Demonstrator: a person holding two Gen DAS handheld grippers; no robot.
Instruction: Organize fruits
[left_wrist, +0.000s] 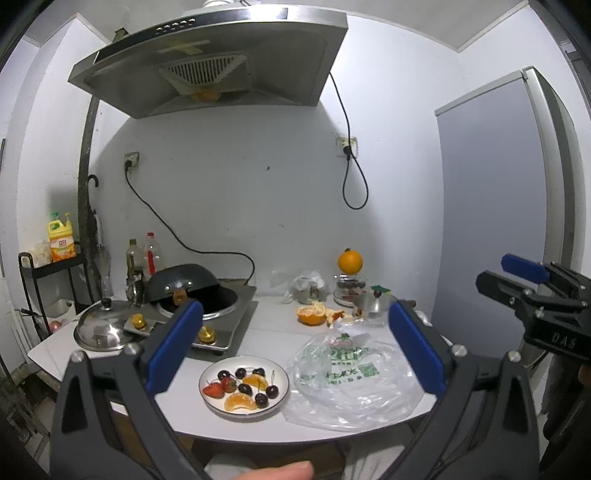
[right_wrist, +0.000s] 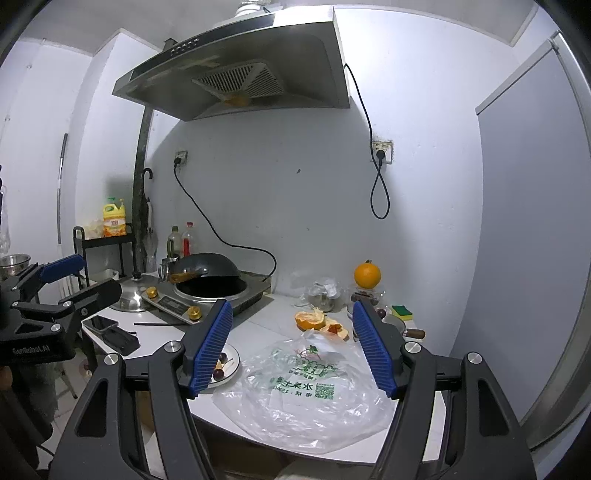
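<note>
Plate (left_wrist: 279, 400) already holds cherries, strawberries and orange segments; a whole orange (left_wrist: 349, 261) sits apart; left gripper (left_wrist: 295, 347) and right gripper (right_wrist: 291, 343) hover spread, empty

Your white plate (left_wrist: 282, 384) sits near the desk's front edge, holding dark cherries (left_wrist: 244, 388), strawberries (left_wrist: 221, 386) and orange segments (left_wrist: 240, 403). Behind it lie a peeled half orange (left_wrist: 309, 315) with peel (left_wrist: 335, 315); a whole orange (left_wrist: 349, 261) perches farther back.
</note>
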